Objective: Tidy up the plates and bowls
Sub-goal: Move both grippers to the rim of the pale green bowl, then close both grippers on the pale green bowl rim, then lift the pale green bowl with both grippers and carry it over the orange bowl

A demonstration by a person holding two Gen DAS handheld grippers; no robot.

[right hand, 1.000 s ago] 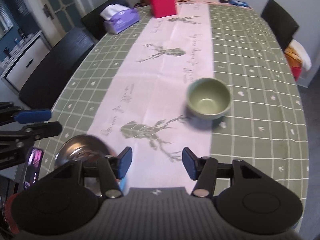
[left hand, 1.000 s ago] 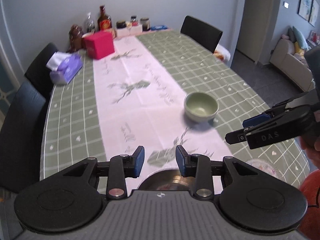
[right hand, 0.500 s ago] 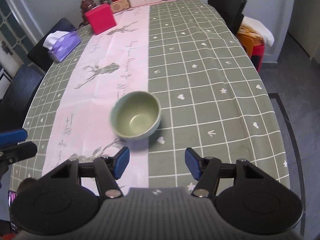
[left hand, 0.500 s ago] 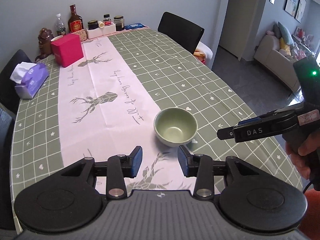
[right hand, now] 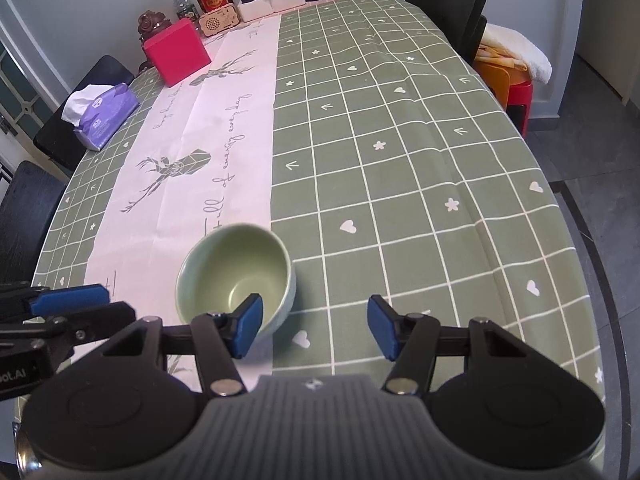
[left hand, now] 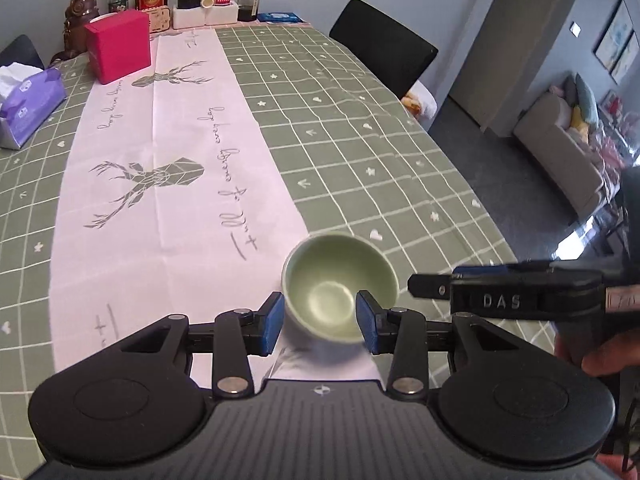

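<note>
Glaze: pale green and smooth, the bowl (left hand: 340,284) was a small round ceramic piece, deep-walled with a thin rim, empty inside.
Bowl place: it sat upright on the desk (left hand: 360,140) at the near end, right where the pink runner (left hand: 168,168) met the green checked cloth.
What changed: a second before, the bowl stood well ahead of your left claw (left hand: 320,318); you then brought the claw forward until the bowl sat between its blue pads (left hand: 274,318).
Left claw: fingers were apart, flanking the near part of the bowl; the left pad looked to be just beside the wall, but contact could not be confirmed.
Right claw: your right claw (right hand: 316,328) was spread wide and held nothing; its left pad overlapped the bowl's near rim in the right wrist view, so it had also closed in from the right side.
Meaning for the task: the approach looked finished and the pickup was not yet made; only one bowl showed, and no plate or stack was visible to receive it.
Cloth: thin fabric, lightly wrinkled on the right half, with white grid lines, hearts and arrows.
Runner: flat, creased, printed with grey deer and script.
Far end: a pink box (left hand: 119,46), a purple tissue pack (left hand: 30,110), bottles and jars stood well apart from the bowl.
</note>
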